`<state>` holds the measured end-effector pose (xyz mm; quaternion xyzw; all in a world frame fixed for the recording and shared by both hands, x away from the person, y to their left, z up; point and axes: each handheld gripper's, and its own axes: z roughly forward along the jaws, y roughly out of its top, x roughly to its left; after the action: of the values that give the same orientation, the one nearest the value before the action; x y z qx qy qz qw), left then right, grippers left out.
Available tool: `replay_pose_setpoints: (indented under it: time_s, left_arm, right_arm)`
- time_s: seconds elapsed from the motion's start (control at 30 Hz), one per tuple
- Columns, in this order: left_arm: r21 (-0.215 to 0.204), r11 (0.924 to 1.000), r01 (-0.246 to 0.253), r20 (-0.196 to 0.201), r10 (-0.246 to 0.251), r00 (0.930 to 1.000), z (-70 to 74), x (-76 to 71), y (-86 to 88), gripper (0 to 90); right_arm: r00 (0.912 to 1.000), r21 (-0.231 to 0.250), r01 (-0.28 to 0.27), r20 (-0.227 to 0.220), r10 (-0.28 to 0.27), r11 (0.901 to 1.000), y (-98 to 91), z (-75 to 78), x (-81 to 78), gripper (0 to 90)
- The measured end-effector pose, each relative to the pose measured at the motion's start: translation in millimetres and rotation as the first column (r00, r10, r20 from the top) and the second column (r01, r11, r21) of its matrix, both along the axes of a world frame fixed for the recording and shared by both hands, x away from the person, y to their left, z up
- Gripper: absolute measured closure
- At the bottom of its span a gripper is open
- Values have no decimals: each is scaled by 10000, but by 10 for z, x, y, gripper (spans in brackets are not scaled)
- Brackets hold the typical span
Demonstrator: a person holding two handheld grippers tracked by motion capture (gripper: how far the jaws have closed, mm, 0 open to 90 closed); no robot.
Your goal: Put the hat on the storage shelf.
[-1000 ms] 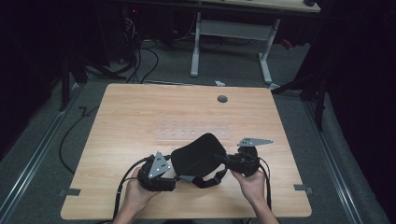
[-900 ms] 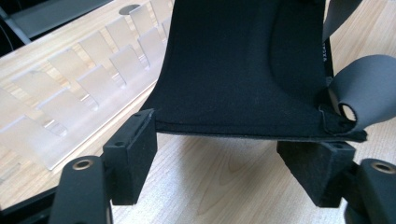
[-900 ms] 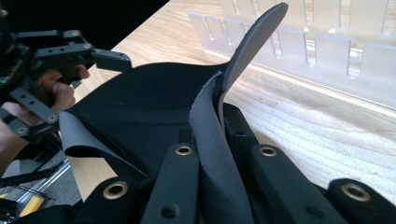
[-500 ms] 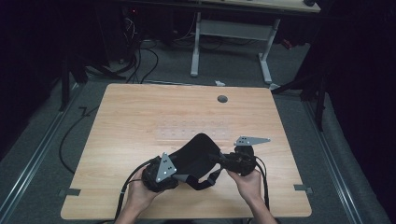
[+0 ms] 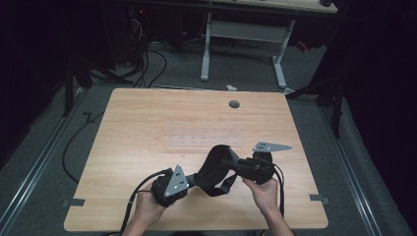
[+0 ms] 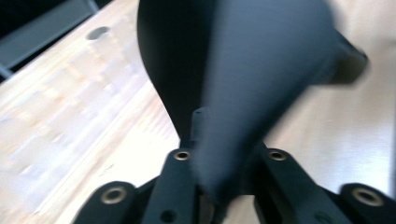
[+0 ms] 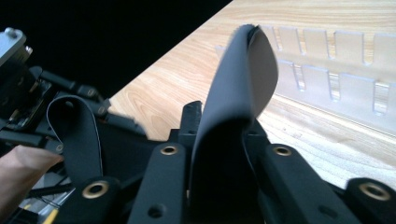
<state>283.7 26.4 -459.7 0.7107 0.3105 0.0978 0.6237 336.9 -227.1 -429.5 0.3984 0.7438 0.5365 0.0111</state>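
Note:
A black soft padded band with a strap hangs above the wooden table between both grippers. My left gripper is at its lower left end. Its jaws have just been closing, and in the left gripper view they pinch the band. My right gripper grips the band's right end. Its jaws have just been opening a little, but the folded band still fills the gap between them. A strap loop dangles beside a hand.
A clear plastic slotted rack lies flat mid-table just beyond the band, also the rack in the right gripper view. A round cable hole sits near the far edge. Desk legs and cables lie on the floor behind.
The left gripper moved right and slightly up to the band's lower end and closed its jaws on it. The band is now drawn narrower between the grippers. The right hand stayed put.

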Motion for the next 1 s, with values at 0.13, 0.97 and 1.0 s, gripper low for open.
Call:
replay_pose_setpoints:
  time_s: [0.13,0.97,1.0]
  left_arm:
    - [-176,9996,219,-444,-226,9988,25,-2,11,860]
    - [-1950,9686,-1545,-1467,1269,9810,211,233,464,861]
    - [-1997,9668,-1593,-1474,1310,9804,220,248,481,861]
  right_arm:
    - [9999,26,128,50,-128,9999,-35,-7,7,632]
    - [8852,-4170,4530,1051,-4532,7880,-760,-929,71,357]
    - [8812,-4382,4590,1140,-4587,7729,-761,-950,85,355]
